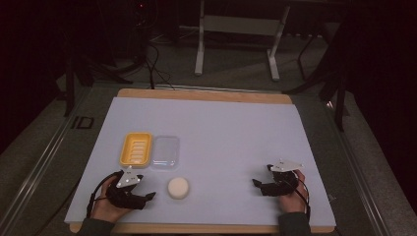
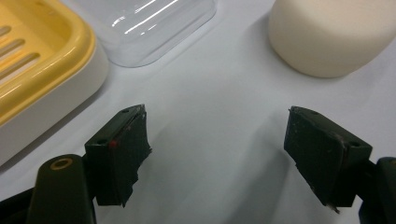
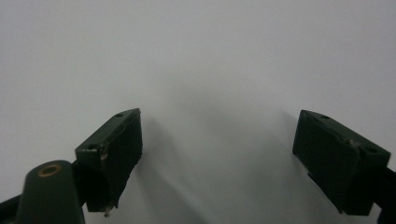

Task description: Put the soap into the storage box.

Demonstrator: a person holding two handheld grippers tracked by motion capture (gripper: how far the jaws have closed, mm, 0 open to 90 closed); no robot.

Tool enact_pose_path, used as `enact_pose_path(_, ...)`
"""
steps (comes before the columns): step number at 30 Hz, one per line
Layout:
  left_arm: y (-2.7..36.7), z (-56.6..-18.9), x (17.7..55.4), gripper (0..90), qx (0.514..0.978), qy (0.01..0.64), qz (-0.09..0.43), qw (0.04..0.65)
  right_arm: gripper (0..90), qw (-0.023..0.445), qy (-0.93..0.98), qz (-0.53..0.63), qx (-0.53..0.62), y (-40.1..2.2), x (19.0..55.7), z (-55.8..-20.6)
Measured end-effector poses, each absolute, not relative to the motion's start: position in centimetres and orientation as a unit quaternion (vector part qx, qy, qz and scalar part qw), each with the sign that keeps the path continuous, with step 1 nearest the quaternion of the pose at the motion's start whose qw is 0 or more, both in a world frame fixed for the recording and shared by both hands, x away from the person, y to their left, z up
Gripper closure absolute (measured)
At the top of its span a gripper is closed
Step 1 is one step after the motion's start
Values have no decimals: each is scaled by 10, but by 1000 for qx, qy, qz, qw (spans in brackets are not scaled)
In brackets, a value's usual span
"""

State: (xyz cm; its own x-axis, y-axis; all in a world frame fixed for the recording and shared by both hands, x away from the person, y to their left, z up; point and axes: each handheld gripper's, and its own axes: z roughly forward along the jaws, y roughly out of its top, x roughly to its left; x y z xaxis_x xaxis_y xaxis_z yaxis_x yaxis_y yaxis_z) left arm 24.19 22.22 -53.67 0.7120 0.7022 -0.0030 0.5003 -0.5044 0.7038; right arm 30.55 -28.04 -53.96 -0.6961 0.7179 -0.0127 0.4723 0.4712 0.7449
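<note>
Seen from the high view: pale blue-white mat [image 1: 221, 132] spread over a wooden counter [image 1: 196, 94], with 3 small things grouped toward the near left

Landmark, a yellow soap dish [image 1: 135, 149] with a slotted floor, lying flat on the mat. Touching or just beside its right edge, a clear plastic lid [image 1: 165, 151], also flat. Near the dish, toward the person and a little right of the lid, a round cream soap bar [image 1: 178, 188], apart from both

Toward the person from the dish, the left hand-held gripper [image 1: 149, 196] in a hand [image 1: 105, 204], jaws spread wide and pinching nothing, tips pointing at the soap bar and stopping just short of it. In the left gripper view, the same left hand-held gripper [image 2: 217, 154] low over bare mat, the soap dish [image 2: 39, 70] at upper left, the clear lid [image 2: 149, 28] beside it, the soap bar [image 2: 334, 35] at upper right, none of them touched

Well apart from the dish, far to its right near the mat's front right corner, the right hand-held gripper [image 1: 259, 184] in the other hand [image 1: 291, 199], grey 3-cornered plate [image 1: 286, 165] on top. In the right gripper view, the right hand-held gripper [image 3: 217, 154] with jaws spread wide, empty, above plain mat [image 3: 201, 56]
</note>
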Motion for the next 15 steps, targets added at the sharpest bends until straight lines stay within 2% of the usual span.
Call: enact_pose_path(15, 219, -533, 245, 226, 865, 348, 137, 334, 140, 196, 839, 376, 342, -278, 299, -539)
